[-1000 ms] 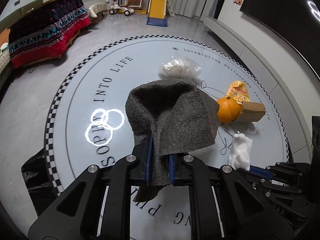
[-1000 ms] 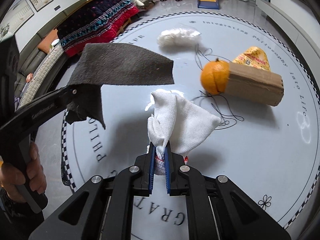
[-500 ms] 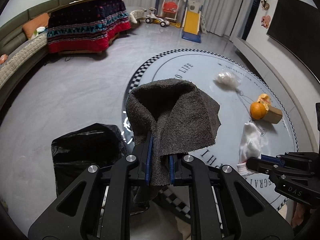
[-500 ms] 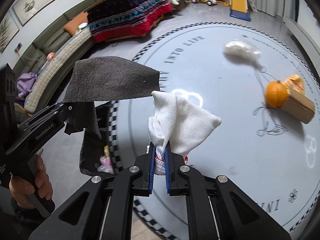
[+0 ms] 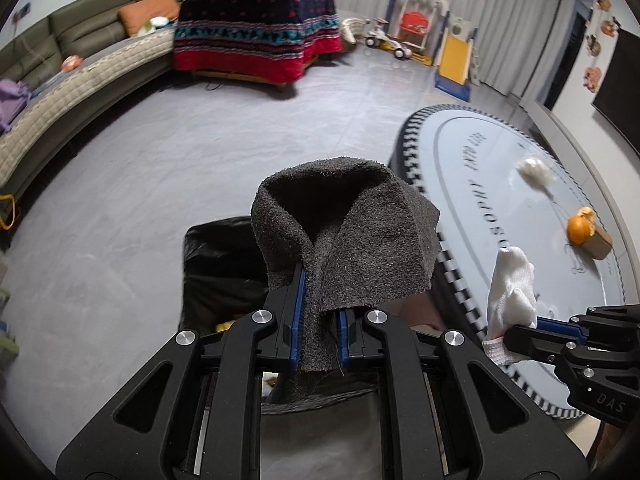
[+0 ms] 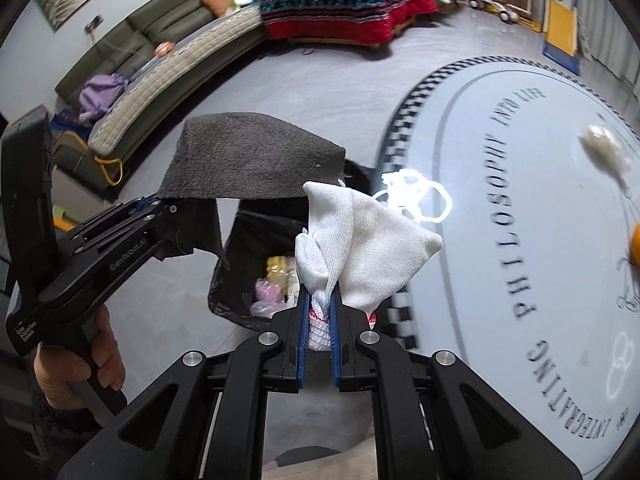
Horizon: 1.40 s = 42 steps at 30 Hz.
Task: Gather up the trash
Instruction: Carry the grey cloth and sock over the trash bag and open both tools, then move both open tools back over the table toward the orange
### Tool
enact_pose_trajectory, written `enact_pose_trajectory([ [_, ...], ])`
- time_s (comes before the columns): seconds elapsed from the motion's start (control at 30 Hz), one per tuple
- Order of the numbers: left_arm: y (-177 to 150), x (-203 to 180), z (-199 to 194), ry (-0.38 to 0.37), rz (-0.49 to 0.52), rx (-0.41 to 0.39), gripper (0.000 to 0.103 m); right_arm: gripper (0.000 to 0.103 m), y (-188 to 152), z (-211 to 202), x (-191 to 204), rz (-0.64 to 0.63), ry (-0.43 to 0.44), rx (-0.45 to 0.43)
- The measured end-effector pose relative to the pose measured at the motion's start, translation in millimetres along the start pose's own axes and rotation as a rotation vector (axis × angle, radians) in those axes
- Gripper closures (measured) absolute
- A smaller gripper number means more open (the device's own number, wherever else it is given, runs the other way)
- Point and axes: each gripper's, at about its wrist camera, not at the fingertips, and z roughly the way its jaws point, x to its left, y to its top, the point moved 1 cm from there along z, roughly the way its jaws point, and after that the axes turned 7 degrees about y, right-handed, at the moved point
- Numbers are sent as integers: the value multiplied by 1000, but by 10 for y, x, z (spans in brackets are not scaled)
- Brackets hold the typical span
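Grey cloth pinched in my left claw, white sock pinched in my right claw; both carried high so they drop clean into bag just below-ahead.

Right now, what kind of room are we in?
Most likely a home living room that doubles as a play area: a long curved sofa along the wall, a low table under a patterned blanket, and a toddler slide by the curtains.
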Motion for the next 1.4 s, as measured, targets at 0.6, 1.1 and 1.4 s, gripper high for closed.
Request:
enact_pose_trajectory([
  [0.6,-161,660,259,199,-89,29,6,40,97,595,368,-43,-31,70],
  [1.1,-59,232,191,146,-26,24,6,40,9,298,64,6,-24,19],
  [1.4,139,-531,153,52,77,5,6,40,-101,-73,-510,87,-66,-31],
])
